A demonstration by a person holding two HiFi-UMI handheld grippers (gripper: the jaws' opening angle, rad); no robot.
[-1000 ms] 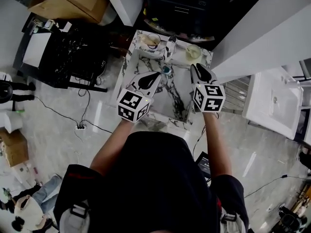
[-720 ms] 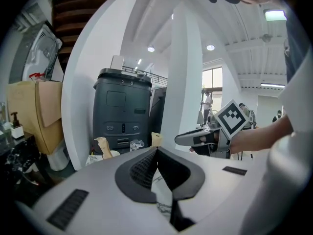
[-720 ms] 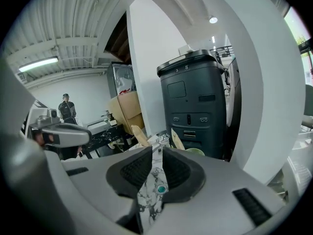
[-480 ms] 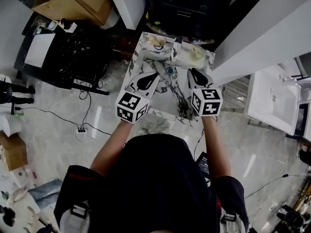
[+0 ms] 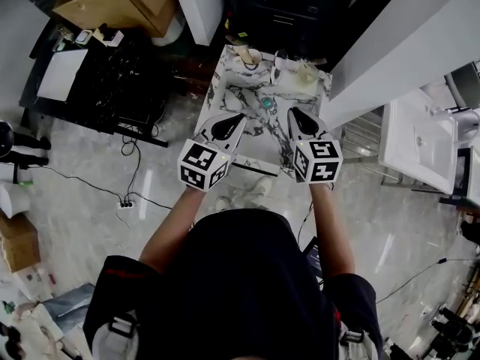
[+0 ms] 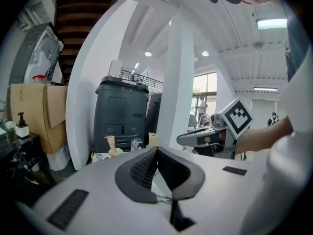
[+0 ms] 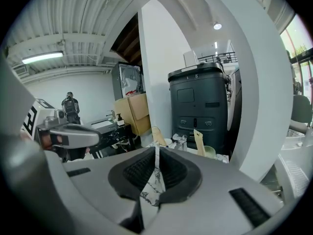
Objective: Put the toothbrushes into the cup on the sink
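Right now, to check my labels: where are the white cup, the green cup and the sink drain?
white cup (image 7: 168, 142): right gripper view, on its side wall.
green cup (image 7: 210, 152): right gripper view, on its side wall.
sink drain (image 5: 266, 103): head view, on its teal centre.

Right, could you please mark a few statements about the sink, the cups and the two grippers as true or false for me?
1. The left gripper is wide open. False: it is shut and empty.
2. The right gripper holds nothing. True.
3. Two cups stand at the back of the sink. True: a white cup and a green cup.
4. Both cups are empty. False: a toothbrush stands in the white cup, a second toothbrush in the green cup.
5. The sink is plain white. False: it is marbled with dark veins.
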